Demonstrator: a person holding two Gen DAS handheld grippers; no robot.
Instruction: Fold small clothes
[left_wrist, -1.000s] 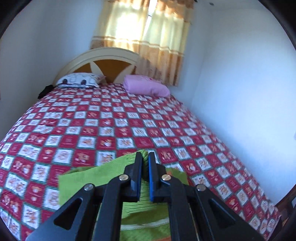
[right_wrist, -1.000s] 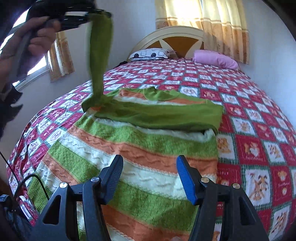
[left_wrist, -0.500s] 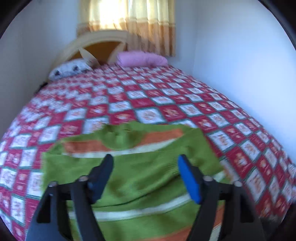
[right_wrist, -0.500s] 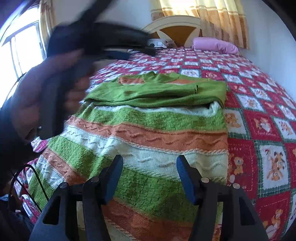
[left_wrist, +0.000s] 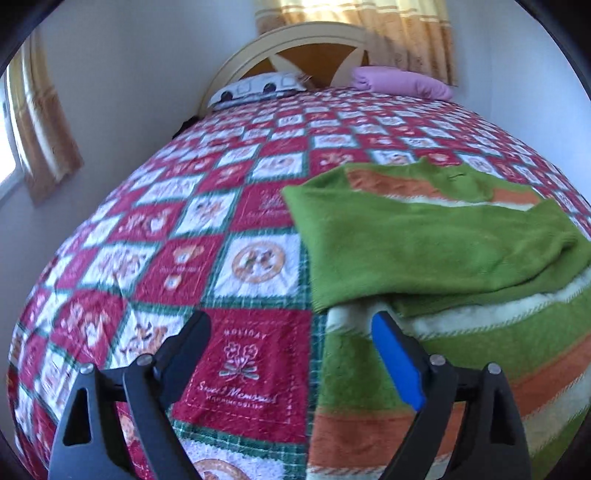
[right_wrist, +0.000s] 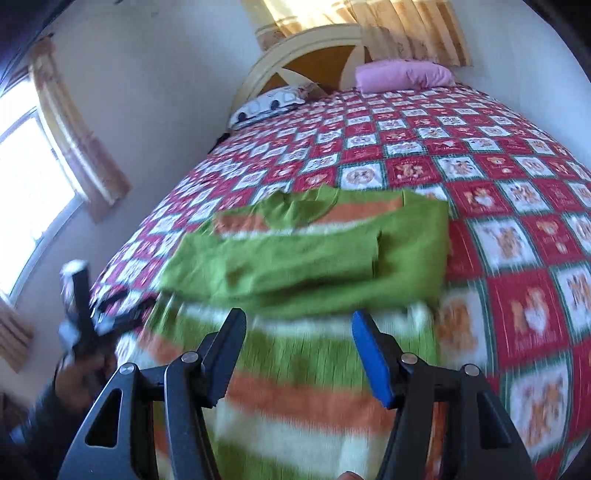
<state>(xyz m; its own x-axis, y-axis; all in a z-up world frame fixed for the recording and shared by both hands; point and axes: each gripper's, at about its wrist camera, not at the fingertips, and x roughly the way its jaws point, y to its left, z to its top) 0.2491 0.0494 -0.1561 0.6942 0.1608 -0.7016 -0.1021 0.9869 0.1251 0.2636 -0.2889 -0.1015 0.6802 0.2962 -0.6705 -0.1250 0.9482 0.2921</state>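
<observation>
The striped sweater (right_wrist: 295, 369) lies flat on the checked bedspread (left_wrist: 229, 258), at the near end of the bed, and both green sleeves (right_wrist: 303, 266) are already folded in across the chest, one overlapping the other just below the neckline (right_wrist: 299, 210). So the sleeve stage looks done; what remains, as I judge it, is to bring the lower body up over the sleeves (perhaps in one fold, perhaps two) and tidy the bundle.

The left gripper (left_wrist: 291, 354) has just been opening and now stands spread wide with nothing between its jaws; in its own view the sweater's left edge runs between them, the blue pad over the cloth at about 4 o'clock, the black one over bare bedspread at 7 o'clock. In the right wrist view it appears blurred at 8 o'clock, beside the sweater's edge.

The right gripper (right_wrist: 299, 347) is likewise released, jaws parted and empty, hovering above the striped body with the folded sleeves at 12 o'clock of it. Whether either pad touches the knit I cannot tell, since both views are blurred
</observation>
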